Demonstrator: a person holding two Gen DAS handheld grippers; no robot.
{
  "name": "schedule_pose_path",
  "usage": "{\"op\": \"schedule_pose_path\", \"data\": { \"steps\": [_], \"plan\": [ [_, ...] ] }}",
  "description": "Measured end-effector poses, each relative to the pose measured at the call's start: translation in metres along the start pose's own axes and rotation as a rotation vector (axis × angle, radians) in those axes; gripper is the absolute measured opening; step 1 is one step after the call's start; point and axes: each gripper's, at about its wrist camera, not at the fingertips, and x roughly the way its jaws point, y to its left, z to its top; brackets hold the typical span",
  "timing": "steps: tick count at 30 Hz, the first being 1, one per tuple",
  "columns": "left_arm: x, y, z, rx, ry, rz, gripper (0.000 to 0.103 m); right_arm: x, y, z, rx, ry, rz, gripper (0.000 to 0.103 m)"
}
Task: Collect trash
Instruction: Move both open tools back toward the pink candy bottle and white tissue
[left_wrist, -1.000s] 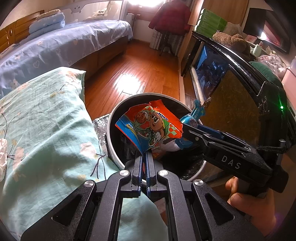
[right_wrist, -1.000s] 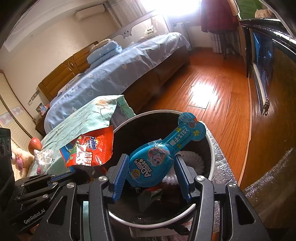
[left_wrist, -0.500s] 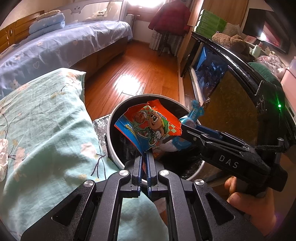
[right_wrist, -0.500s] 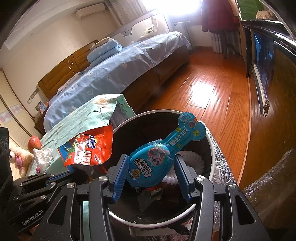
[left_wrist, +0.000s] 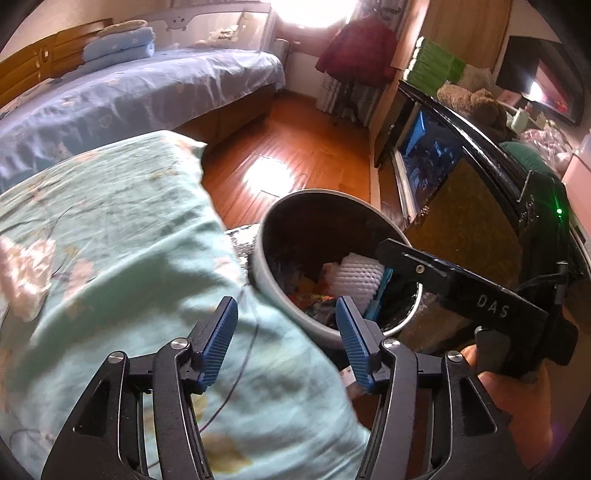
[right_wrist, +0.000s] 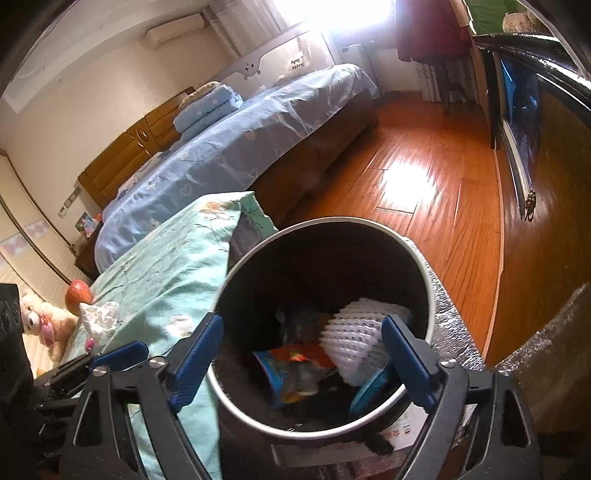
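A round dark bin (right_wrist: 332, 220) with a pale rim stands on the floor beside the green floral bedding (right_wrist: 166, 280). Inside it lie an orange and blue snack bag (right_wrist: 291, 365), a blue bone-shaped pack (right_wrist: 369, 391) and a white foam net (right_wrist: 354, 339). My right gripper (right_wrist: 303, 325) hovers over the bin's mouth, its jaws opening with nothing between the pads. My left gripper (left_wrist: 283, 314) hangs over the bedding's edge by the bin's rim (left_wrist: 321, 192), jaws opening and empty. The foam net (left_wrist: 354, 277) shows in the left wrist view too.
A crumpled white tissue (right_wrist: 99, 317), a red apple (right_wrist: 78, 291) and a plush toy (right_wrist: 40, 325) lie further along the bedding. A blue-covered bed (right_wrist: 240, 140) stands behind, across the wooden floor (right_wrist: 424, 206). A black cabinet (left_wrist: 480, 221) flanks the bin's right side.
Both jaws have opened. The snack bag left the left gripper and the blue pack left the right one; both now lie in the bin. The left gripper shifted left over the bedding.
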Motion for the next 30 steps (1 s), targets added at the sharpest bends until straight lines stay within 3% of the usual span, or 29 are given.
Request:
{"op": "schedule_pose_path", "data": {
  "steps": [5, 9, 30],
  "plan": [
    [-0.023, 0.027, -0.017, -0.050, -0.026, 0.019, 0.067, -0.008, 0.020, -0.007, -0.011, -0.017, 0.025, 0.091],
    [-0.040, 0.053, -0.030, -0.099, -0.048, 0.051, 0.068, -0.011, 0.043, -0.014, -0.041, -0.027, 0.044, 0.097],
    [-0.101, 0.167, -0.085, -0.331, -0.121, 0.208, 0.068, 0.017, 0.156, -0.047, -0.192, 0.030, 0.165, 0.097]
  ]
}}
